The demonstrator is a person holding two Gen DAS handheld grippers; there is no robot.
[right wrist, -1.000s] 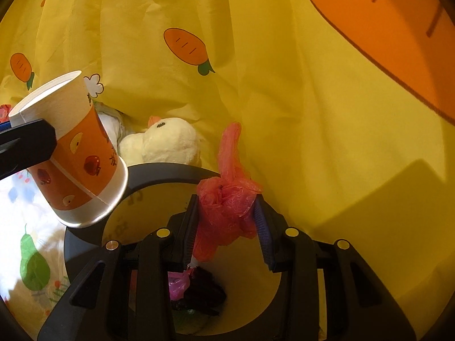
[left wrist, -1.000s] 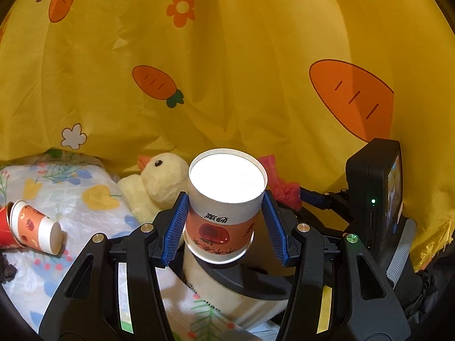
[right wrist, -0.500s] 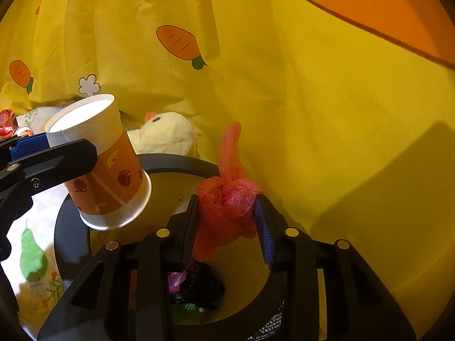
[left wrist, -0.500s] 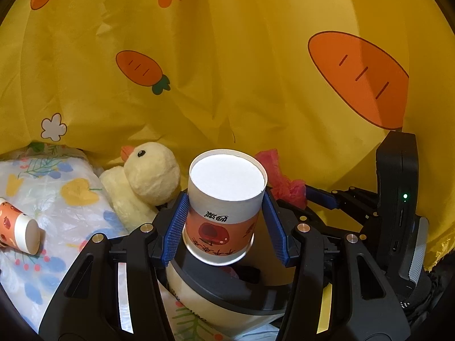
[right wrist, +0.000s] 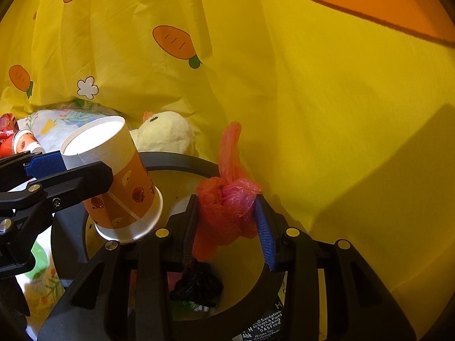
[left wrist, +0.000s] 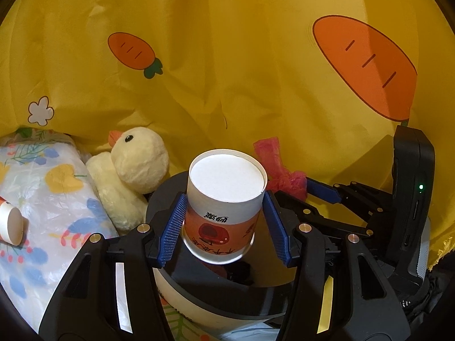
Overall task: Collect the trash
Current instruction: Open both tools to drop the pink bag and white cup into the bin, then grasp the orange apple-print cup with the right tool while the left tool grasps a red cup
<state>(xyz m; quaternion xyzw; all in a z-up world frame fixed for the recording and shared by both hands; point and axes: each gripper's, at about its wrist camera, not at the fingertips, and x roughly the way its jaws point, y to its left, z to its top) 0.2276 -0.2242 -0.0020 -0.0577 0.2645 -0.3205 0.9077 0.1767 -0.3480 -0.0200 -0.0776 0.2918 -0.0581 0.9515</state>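
From the left wrist view, the left gripper (left wrist: 224, 227) squeezes a paper cup (left wrist: 224, 199) between its two blue ridged pads. The cup is upside down, so its flat white bottom faces up and its wide mouth points down. It hangs over the bin (left wrist: 227, 289), a round can with a black rim, down at 6 o'clock. A soft yellow toy duck (left wrist: 133, 170) sits at 9 o'clock from the cup, leaning on the bin's edge. Another cup (left wrist: 11, 221) lies on its side on the crinkly flower sheet (left wrist: 51, 187), far out at 9 o'clock. The yellow cloth with carrots (left wrist: 227, 71) hangs behind it all.

From the right wrist view, the right gripper (right wrist: 227, 227) pinches a scrunched red plastic bag (right wrist: 227, 201). The bag is thin, shiny and floppy, with a tail sticking up toward 12 o'clock. It hangs over the bin's mouth (right wrist: 182, 162), where dark trash already sits at the bottom. The cup held by the left gripper is at 9 o'clock, tilted, smooth and orange with little fruit pictures.

I think this is the dropping step. Both things are above the bin. Next, each gripper needs to let go so the cup and bag fall in. The light bag might stick to the pads.
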